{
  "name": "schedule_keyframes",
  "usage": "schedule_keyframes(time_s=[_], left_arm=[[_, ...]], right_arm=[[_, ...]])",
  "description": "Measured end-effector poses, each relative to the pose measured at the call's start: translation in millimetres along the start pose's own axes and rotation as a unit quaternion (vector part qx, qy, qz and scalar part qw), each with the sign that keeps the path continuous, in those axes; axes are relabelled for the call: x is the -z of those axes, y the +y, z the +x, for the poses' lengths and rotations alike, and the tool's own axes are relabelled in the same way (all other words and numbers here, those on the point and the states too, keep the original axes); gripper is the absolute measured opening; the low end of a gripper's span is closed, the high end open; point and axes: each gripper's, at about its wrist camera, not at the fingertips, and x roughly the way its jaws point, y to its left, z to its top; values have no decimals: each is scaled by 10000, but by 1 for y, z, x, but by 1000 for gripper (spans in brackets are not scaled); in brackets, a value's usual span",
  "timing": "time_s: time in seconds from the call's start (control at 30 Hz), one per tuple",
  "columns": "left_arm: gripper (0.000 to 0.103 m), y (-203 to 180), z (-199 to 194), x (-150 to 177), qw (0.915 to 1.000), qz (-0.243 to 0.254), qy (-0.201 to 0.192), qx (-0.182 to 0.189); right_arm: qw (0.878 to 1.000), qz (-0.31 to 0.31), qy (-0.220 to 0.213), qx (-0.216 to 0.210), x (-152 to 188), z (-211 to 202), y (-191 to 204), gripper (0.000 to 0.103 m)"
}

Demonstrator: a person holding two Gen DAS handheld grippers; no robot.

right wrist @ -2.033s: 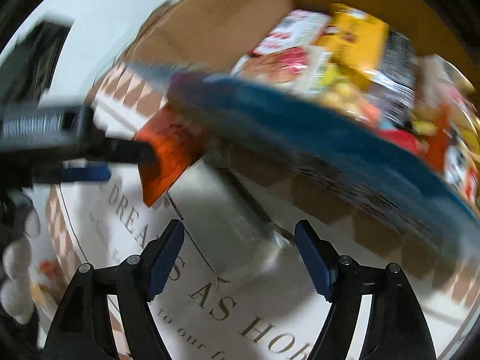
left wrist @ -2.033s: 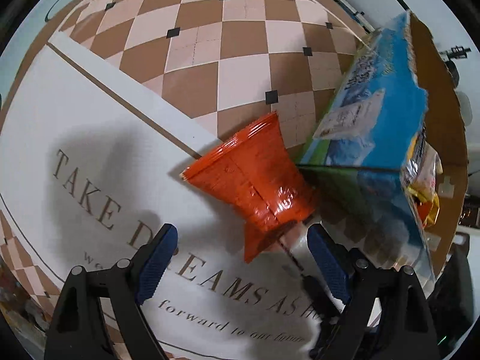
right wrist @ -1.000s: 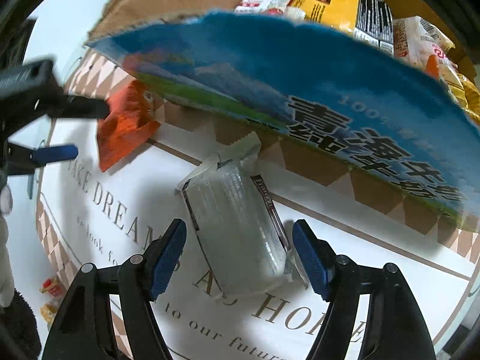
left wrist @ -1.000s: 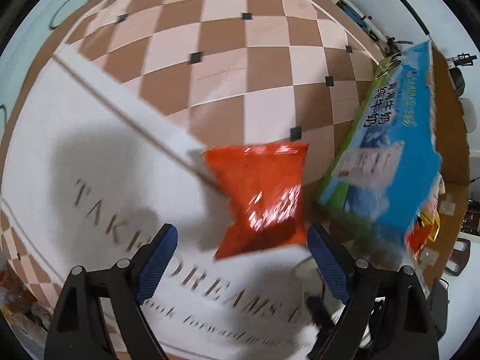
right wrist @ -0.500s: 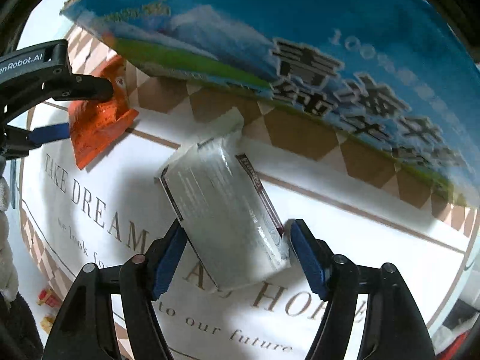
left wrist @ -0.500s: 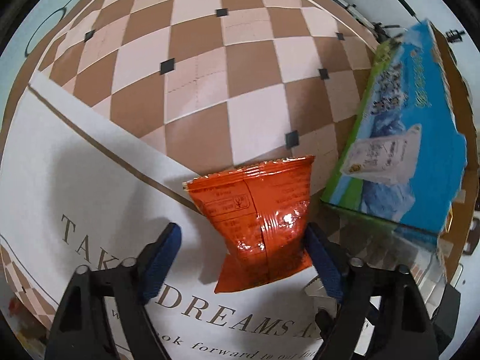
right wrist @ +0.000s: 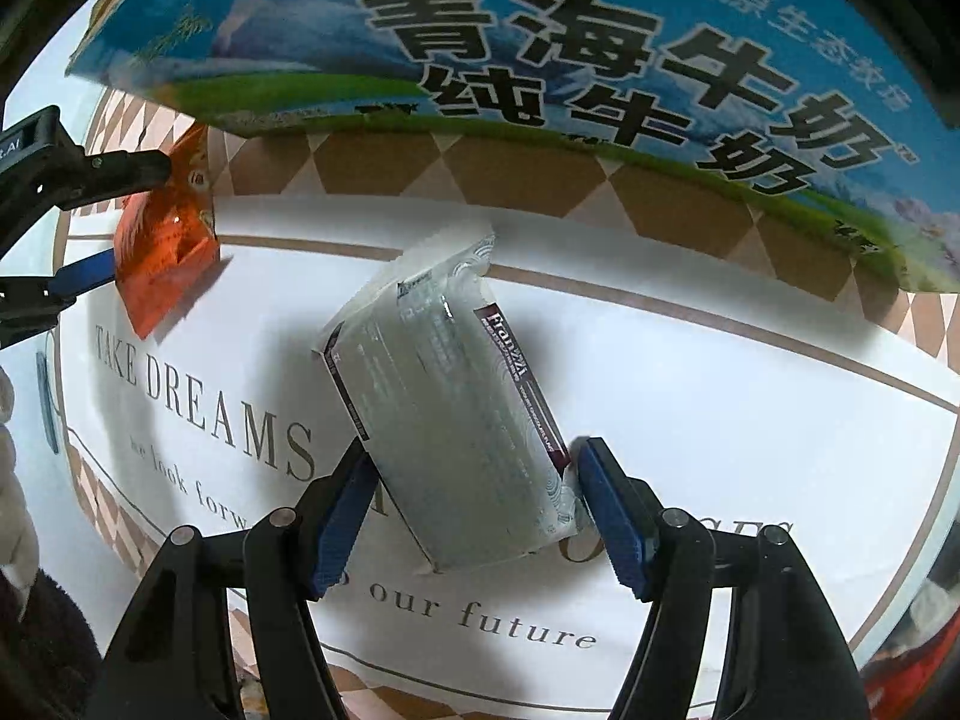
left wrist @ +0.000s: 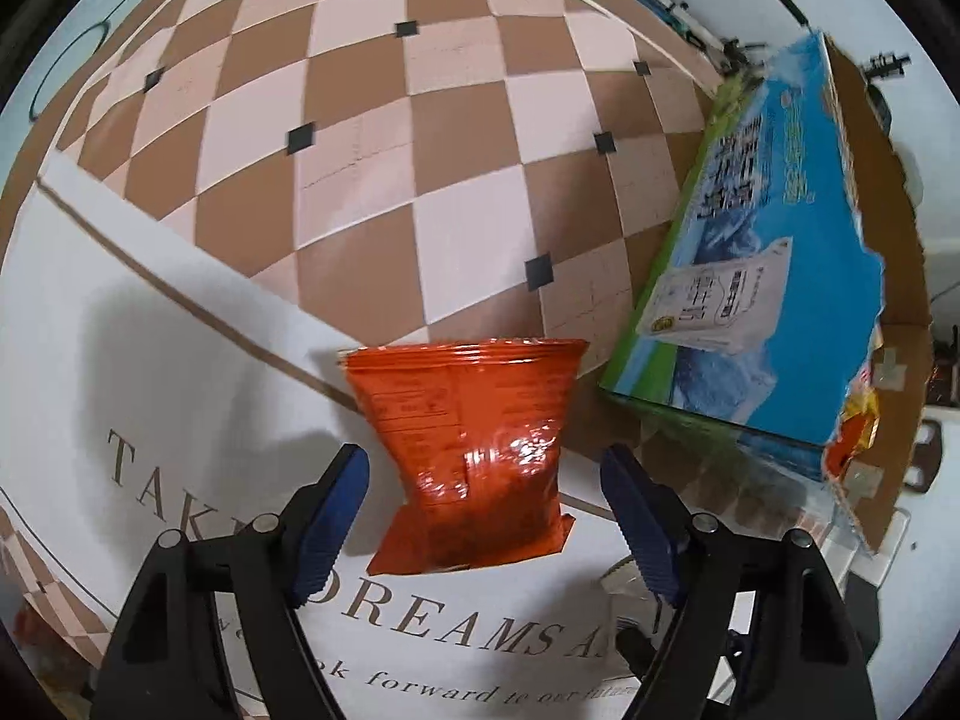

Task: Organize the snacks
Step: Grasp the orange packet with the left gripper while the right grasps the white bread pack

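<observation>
1. Looking along your left hand-held gripper (left wrist: pixel 483 513) in the left wrist view, you see the orange snack bag (left wrist: pixel 474 450) lying flat on the printed mat (left wrist: pixel 150 330), its near end between the spread blue fingertips (left wrist: pixel 333 504).
   - Neither pad touches the foil; there is a gap on both sides.
   - The bag's long axis runs almost straight away from you, along the gripper's line, and the far sealed edge just overlaps the checkered border.
   - The milk carton box (left wrist: pixel 774 252) stands just right of the bag, with snacks showing at its open end.

2. Looking along your right hand-held gripper (right wrist: pixel 471 507) in the right wrist view, you see the silver wafer pack (right wrist: pixel 450 414) lying between its open jaws.
   - The left pad meets the pack's edge and the right pad sits at its corner; whether either presses cannot be told.
   - The pack's long axis slants up and to the left, so it lies skewed across the gap, not square to it.

3. Comparing views:
   - Only the right wrist view shows both snacks at once, with the left gripper flanking the orange bag far left, and the box wall filling the top.
   - Only the left wrist view shows the box's open end.
   - Each gripper is nearest its own snack.
</observation>
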Motion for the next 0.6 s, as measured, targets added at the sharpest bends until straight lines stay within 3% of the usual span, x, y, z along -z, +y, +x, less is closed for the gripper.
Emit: schedule_keyframes(time_s=[0.13, 0.17, 0.2, 0.27, 0.6], left_arm=[[77, -18, 14, -1, 9994, 193, 85, -281], [62, -20, 16, 1, 9991, 234, 53, -362], [55, -21, 17, 3, 9989, 266, 62, -391], [53, -21, 15, 14, 9981, 388, 33, -487], [52, -50, 23, 110, 9849, 1408, 182, -990]], right_arm=[[10000, 45, 2, 67, -3, -1, 4, 72], [10000, 49, -11, 85, -6, -1, 7, 72], [9999, 55, -29, 97, -5, -1, 8, 71], [9999, 67, -57, 117, -13, -5, 11, 69], [9988, 390, 207, 204, 33, -7, -16, 68]])
